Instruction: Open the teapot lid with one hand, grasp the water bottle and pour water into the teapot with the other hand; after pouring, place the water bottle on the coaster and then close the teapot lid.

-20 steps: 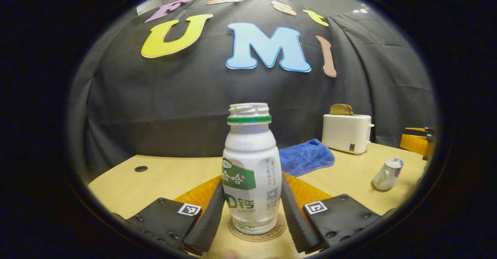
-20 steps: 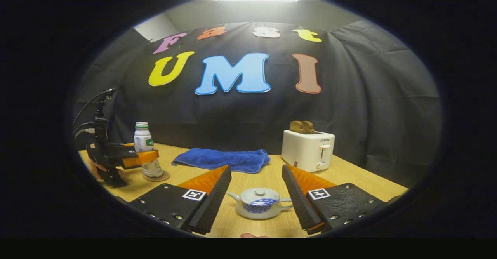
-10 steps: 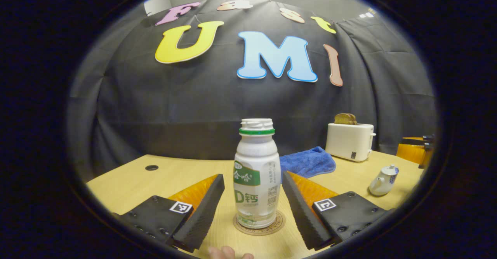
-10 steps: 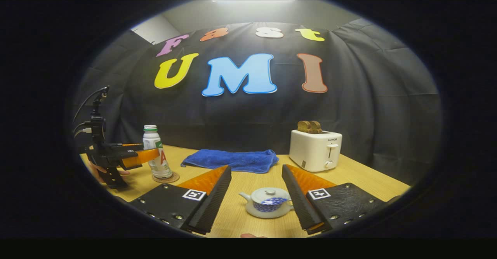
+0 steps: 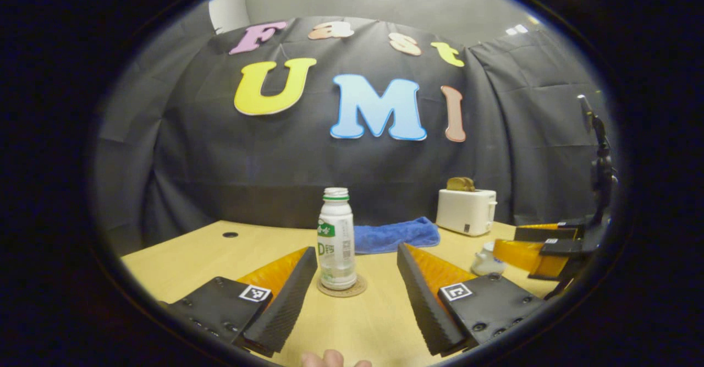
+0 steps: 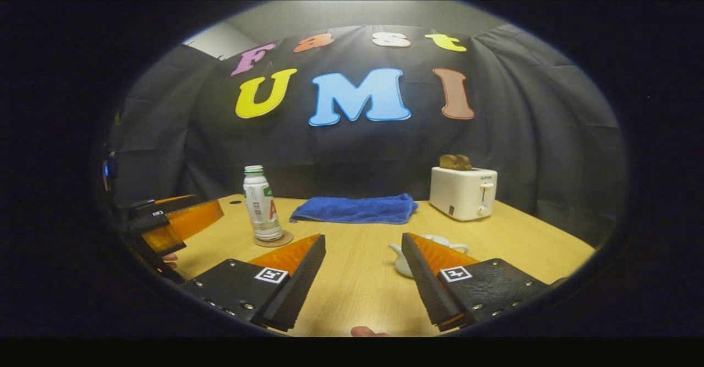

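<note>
Backed off, left hand-held gripper [image 5: 356, 295] gapes empty, water bottle [image 5: 336, 238] upright on coaster [image 5: 342, 288] ahead.

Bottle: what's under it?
The bottle stands upright on a round coaster lying on the table. The coaster's rim shows around the bottle's base; its middle is covered by the bottle.

Dim booth lit from overhead; sharp centre, fisheye-bent edges.
</note>
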A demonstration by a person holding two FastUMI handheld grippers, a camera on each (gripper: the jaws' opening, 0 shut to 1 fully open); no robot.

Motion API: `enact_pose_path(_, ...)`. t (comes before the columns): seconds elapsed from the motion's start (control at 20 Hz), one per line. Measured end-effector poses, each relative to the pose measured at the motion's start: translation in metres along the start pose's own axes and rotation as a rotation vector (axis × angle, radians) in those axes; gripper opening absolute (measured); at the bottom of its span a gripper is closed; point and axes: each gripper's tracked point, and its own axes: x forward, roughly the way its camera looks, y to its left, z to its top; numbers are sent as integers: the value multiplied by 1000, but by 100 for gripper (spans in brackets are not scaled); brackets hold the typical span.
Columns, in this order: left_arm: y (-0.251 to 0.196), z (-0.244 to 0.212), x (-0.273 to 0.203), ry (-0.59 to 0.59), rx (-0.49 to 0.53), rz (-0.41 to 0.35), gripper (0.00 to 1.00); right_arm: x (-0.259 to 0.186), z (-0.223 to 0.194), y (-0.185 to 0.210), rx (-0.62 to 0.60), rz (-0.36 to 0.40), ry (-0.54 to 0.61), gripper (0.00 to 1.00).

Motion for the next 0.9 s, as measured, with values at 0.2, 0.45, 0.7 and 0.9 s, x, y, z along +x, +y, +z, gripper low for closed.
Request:
enact_pose_path(0.2,-33,-21,-22,19,85,-4,100,-19,-13,10,-16,-39,-16,85)
enact_pose_path(0.45,-30,-56,-29,111,-57,33,100,-31,-27,13,-20,-45,-22,85)
enact_pose_path(0.7,-31,-55,-36,81,3,116,100,-33,-23,10,-35,-97,-71,85)
enact_pose_path(0.9,-27,-52,-38,83,-10,127,100,-35,-21,13,-32,-85,-80,97)
